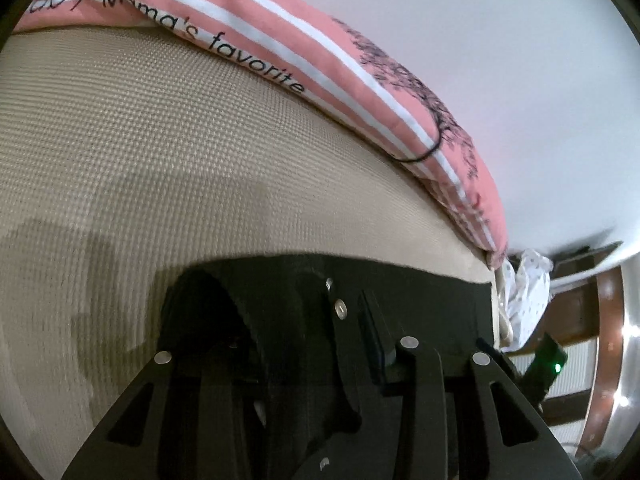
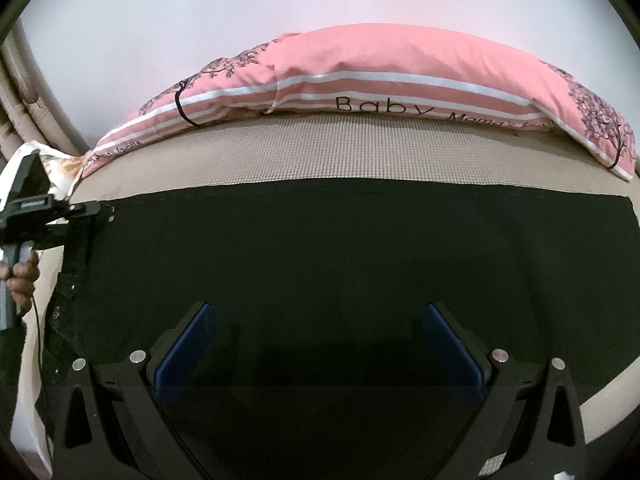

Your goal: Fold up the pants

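Observation:
Black pants [image 2: 340, 248] lie spread flat across a beige bed, their waistband with metal rivets at the left in the right wrist view. My left gripper [image 1: 316, 320] is shut on the waistband [image 1: 340, 308], and bunched black cloth rises between its fingers and hides the left one. From the right wrist view the same gripper [image 2: 94, 210] sits at the pants' far left corner, with a person's hand [image 2: 22, 276] on its handle. My right gripper [image 2: 320, 344] hovers low over the middle of the pants, wide open, blue pads [image 2: 188, 352] apart and nothing between them.
A long pink pillow with white stripes and black lettering [image 2: 380, 84] lies along the far edge of the beige woven bed cover [image 1: 140, 140], against a white wall. Past the bed's end are a white patterned cloth [image 1: 524, 292] and brown wooden furniture [image 1: 576, 312].

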A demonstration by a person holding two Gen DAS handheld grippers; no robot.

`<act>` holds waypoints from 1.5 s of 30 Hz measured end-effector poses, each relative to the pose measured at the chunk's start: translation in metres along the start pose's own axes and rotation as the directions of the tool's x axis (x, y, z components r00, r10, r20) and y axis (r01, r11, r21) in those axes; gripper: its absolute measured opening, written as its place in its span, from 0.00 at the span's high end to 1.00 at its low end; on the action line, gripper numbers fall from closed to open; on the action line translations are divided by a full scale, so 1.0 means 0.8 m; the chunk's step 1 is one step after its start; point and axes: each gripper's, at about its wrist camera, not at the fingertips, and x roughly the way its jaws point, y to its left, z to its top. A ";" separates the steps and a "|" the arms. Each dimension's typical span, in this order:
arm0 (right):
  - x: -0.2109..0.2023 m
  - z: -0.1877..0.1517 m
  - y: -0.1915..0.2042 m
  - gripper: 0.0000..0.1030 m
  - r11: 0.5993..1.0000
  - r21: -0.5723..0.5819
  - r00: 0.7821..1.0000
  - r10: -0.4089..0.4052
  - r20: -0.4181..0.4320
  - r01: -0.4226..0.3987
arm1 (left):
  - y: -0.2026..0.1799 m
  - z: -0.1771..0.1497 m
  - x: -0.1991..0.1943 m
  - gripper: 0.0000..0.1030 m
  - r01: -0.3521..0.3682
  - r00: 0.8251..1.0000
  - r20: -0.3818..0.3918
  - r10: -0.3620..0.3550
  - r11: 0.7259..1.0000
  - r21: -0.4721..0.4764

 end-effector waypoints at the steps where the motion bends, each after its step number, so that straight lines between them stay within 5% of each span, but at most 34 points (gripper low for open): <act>1: 0.001 0.001 -0.001 0.00 1.000 -0.002 1.000 -0.001 0.000 0.001 | 0.001 0.003 0.004 0.64 0.012 1.000 0.002 -0.012 1.000 -0.005; 4: 0.005 0.004 -0.005 0.00 1.000 -0.005 1.000 -0.001 -0.005 0.001 | 0.002 0.000 0.002 0.65 0.017 1.000 0.026 -0.017 1.000 -0.007; 7: 0.009 0.013 -0.010 0.00 0.999 -0.029 0.999 0.033 -0.008 -0.033 | -0.002 -0.011 -0.004 0.91 -0.073 0.996 0.055 0.069 0.996 0.060; 12: 0.023 0.044 -0.020 0.00 0.981 -0.138 0.988 0.127 -0.085 -0.137 | -0.021 -0.029 -0.036 0.92 -0.038 0.988 0.155 0.020 0.993 0.113; 16: 0.037 0.077 -0.019 0.00 0.930 -0.295 0.969 0.177 -0.171 -0.221 | -0.061 -0.052 -0.069 0.92 -0.017 0.977 0.212 -0.026 0.980 0.199; 21: 0.052 0.127 -0.015 0.00 0.852 -0.390 0.927 0.253 -0.278 -0.349 | -0.096 -0.084 -0.100 0.92 -0.007 0.967 0.248 -0.063 0.963 0.271; 28: 0.086 0.166 0.002 0.02 0.721 -0.457 0.827 0.293 -0.480 -0.521 | -0.112 -0.110 -0.126 0.92 -0.008 0.951 0.301 -0.075 0.964 0.267; 32: 0.098 0.162 -0.005 0.22 0.664 -0.464 0.771 0.280 -0.573 -0.586 | -0.112 -0.110 -0.129 0.92 -0.012 0.951 0.304 -0.066 0.968 0.249; 37: 0.105 0.150 -0.037 0.50 0.669 -0.456 0.751 0.239 -0.616 -0.587 | -0.116 -0.111 -0.131 0.92 -0.036 0.953 0.299 -0.040 0.968 0.247; 42: 0.100 0.150 -0.053 0.71 0.686 -0.469 0.772 0.219 -0.597 -0.557 | -0.118 -0.111 -0.128 0.92 -0.051 0.952 0.304 -0.025 0.970 0.239; 45: 0.092 0.144 -0.051 0.87 0.693 -0.504 0.807 0.196 -0.557 -0.516 | -0.118 -0.109 -0.123 0.92 -0.064 0.954 0.301 -0.009 0.970 0.232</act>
